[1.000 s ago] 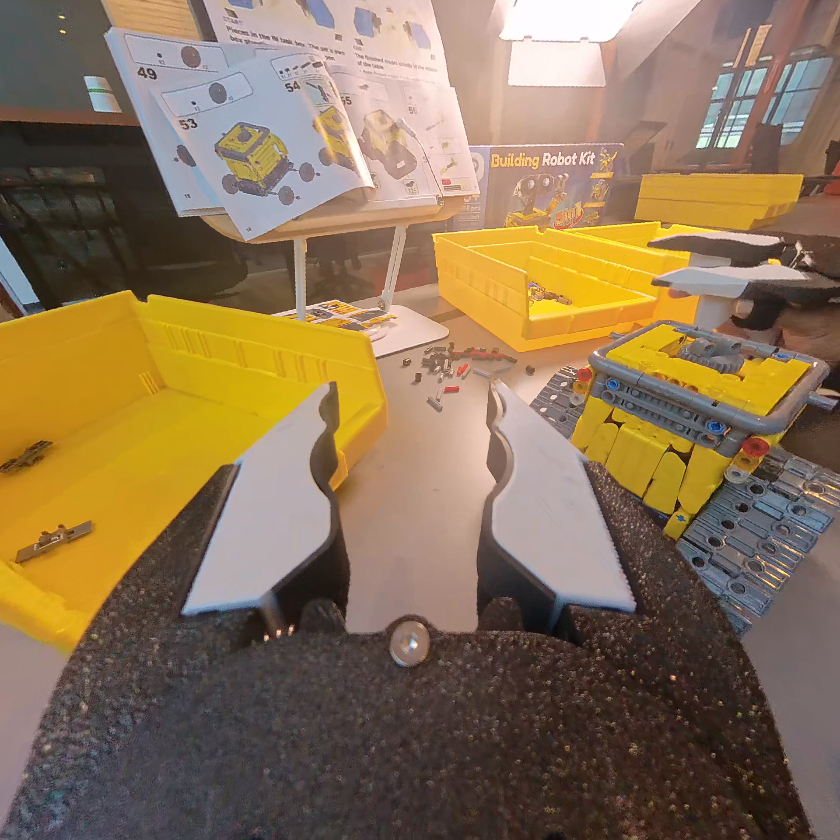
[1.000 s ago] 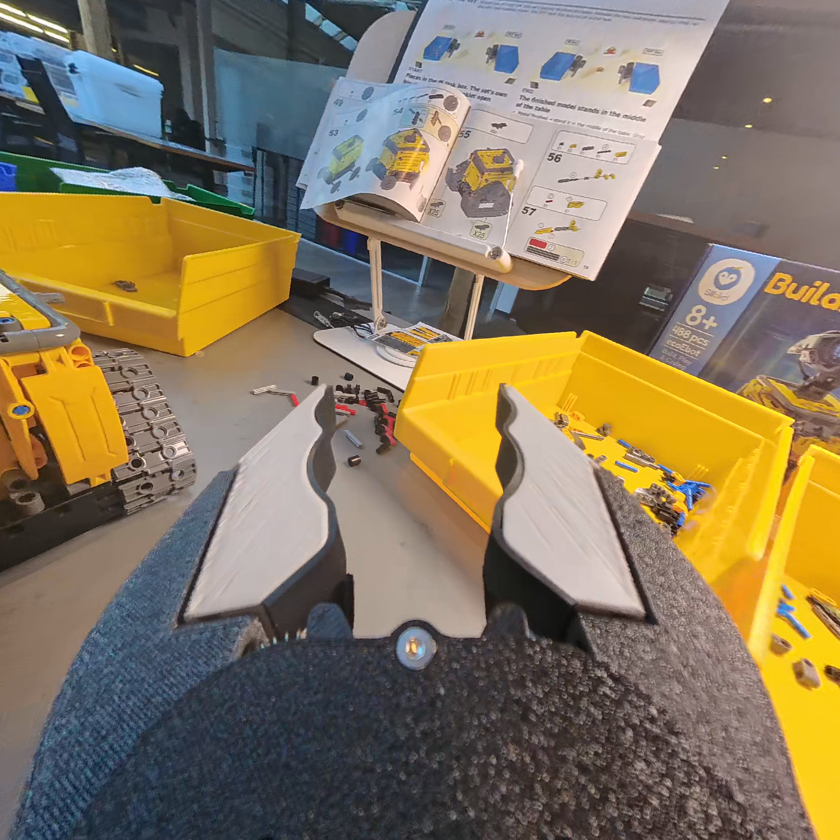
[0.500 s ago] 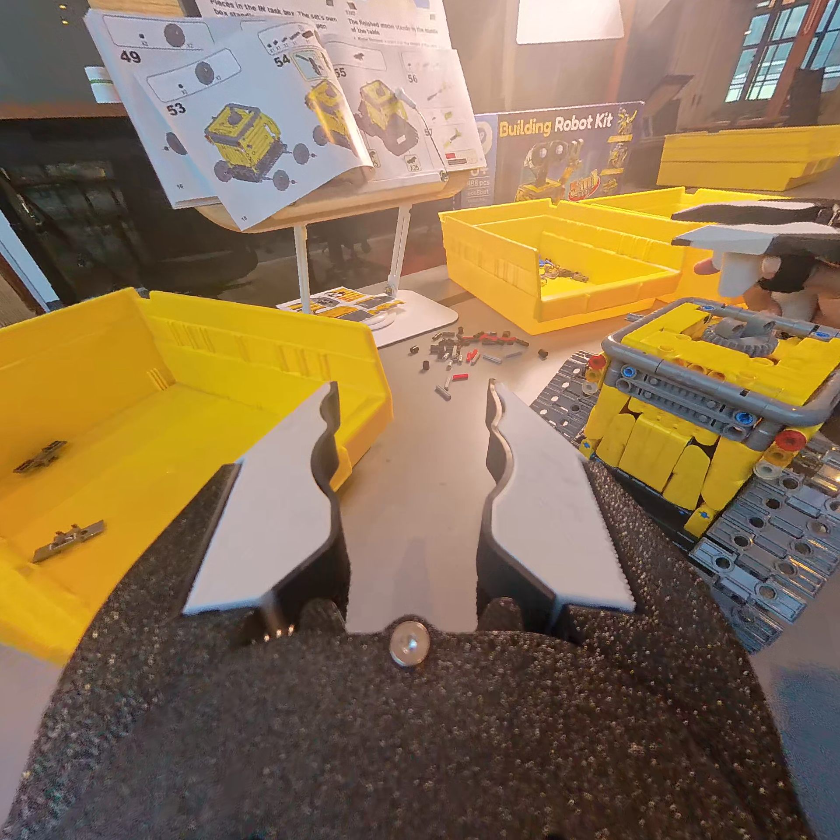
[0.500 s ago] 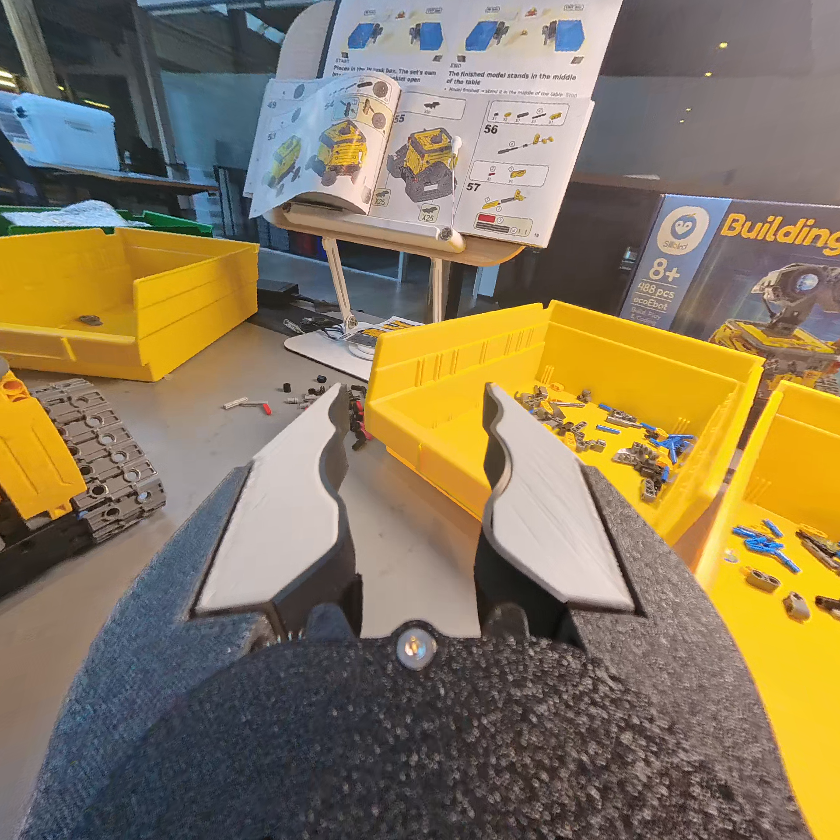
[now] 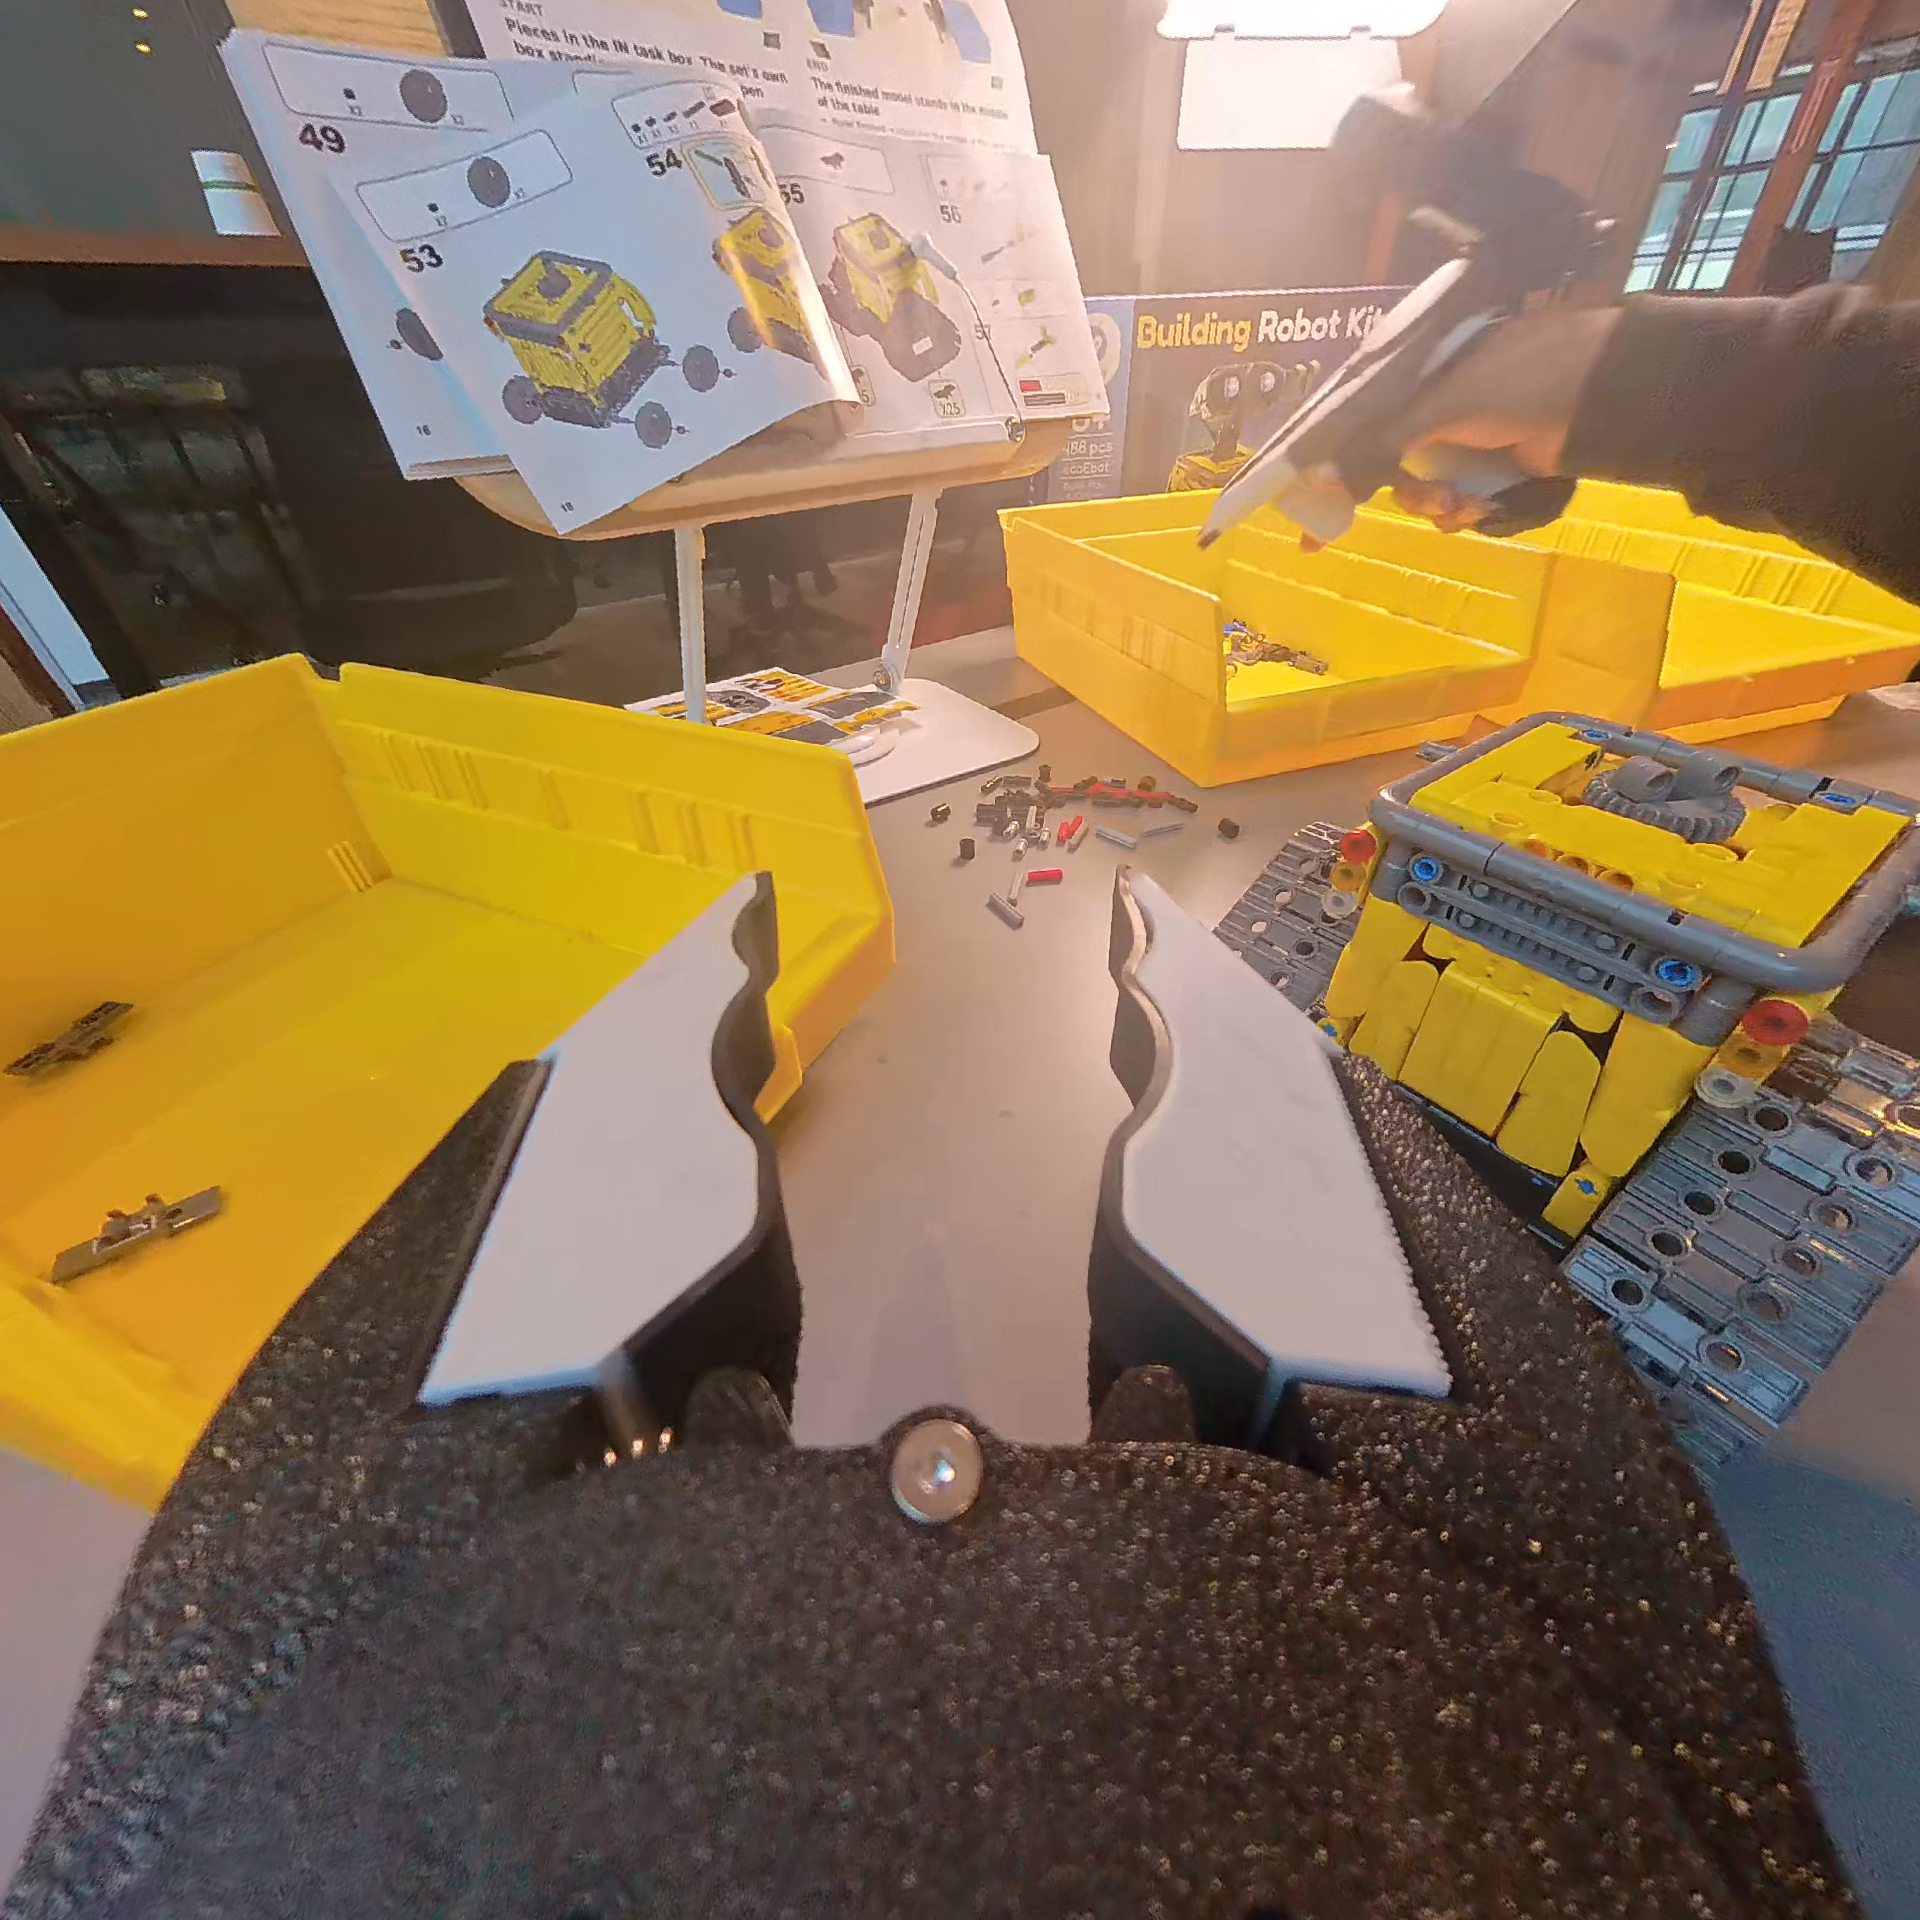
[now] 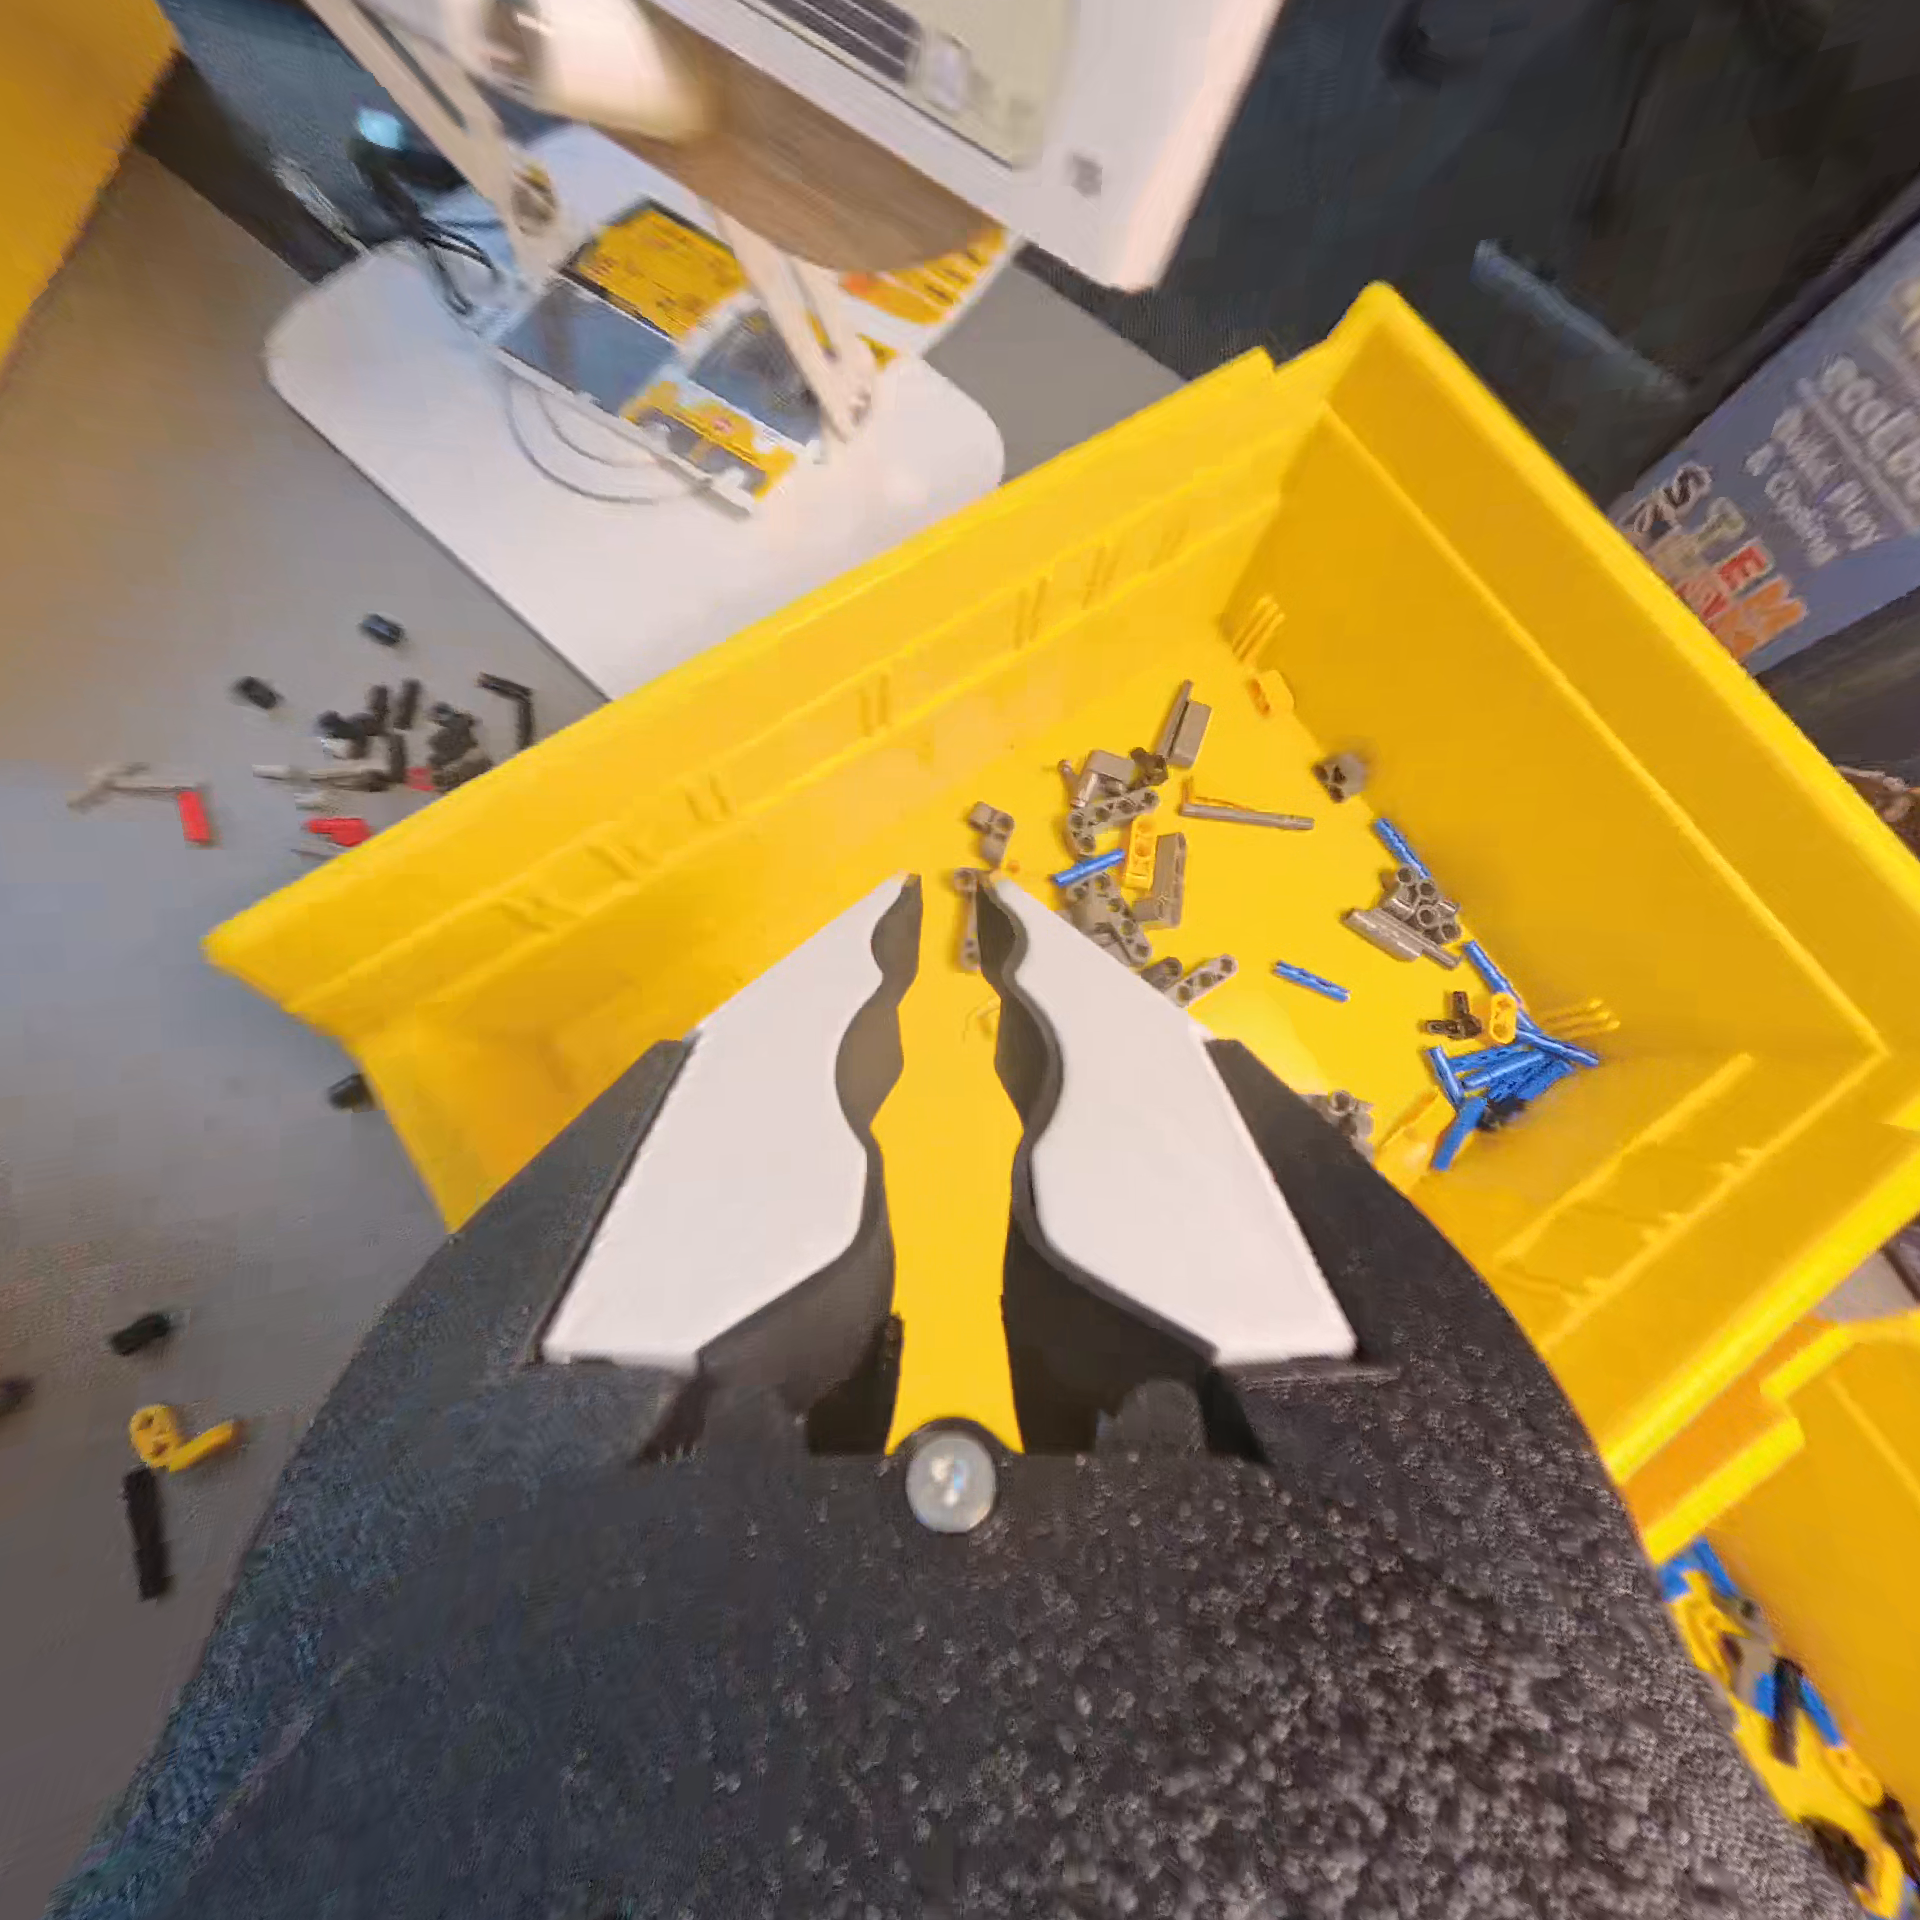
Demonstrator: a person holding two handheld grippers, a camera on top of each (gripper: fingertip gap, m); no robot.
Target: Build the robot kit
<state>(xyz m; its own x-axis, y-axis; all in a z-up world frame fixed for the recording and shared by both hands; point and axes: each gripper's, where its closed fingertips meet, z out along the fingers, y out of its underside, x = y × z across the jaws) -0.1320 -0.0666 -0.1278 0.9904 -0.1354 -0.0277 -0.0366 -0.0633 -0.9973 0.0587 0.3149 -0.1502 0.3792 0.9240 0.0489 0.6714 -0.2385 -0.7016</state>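
Left wrist view: my left tool hangs over the grey table with its two pale fingers spread wide and nothing between them. Just to its left sits a big yellow plastic bin, almost bare inside, with two flat grey toothed parts lying on its floor. To the right, near my right finger, stands a yellow brick-built model with a grey frame on grey tracked treads. Ahead of the fingertips a scatter of small black, red and grey pins lies loose on the table. Farther back, a white stand holding an open instruction booklet, and a second yellow bin with a few small parts in it; my right tool, held in my hand, points down over that bin's rim.

Right wrist view is somewhat blurred. My right tool is tilted down into the yellow bin, fingers drawn close with only a narrow gap left. A slim grey beam with holes lies right at the gap between the fingertips; I cannot tell whether the fingers touch it. Beyond it, on the bin floor, lie more grey connectors and a cluster of blue pins toward the right wall. Outside the bin, on the table to the left, lie a yellow angled piece and a few black pins.
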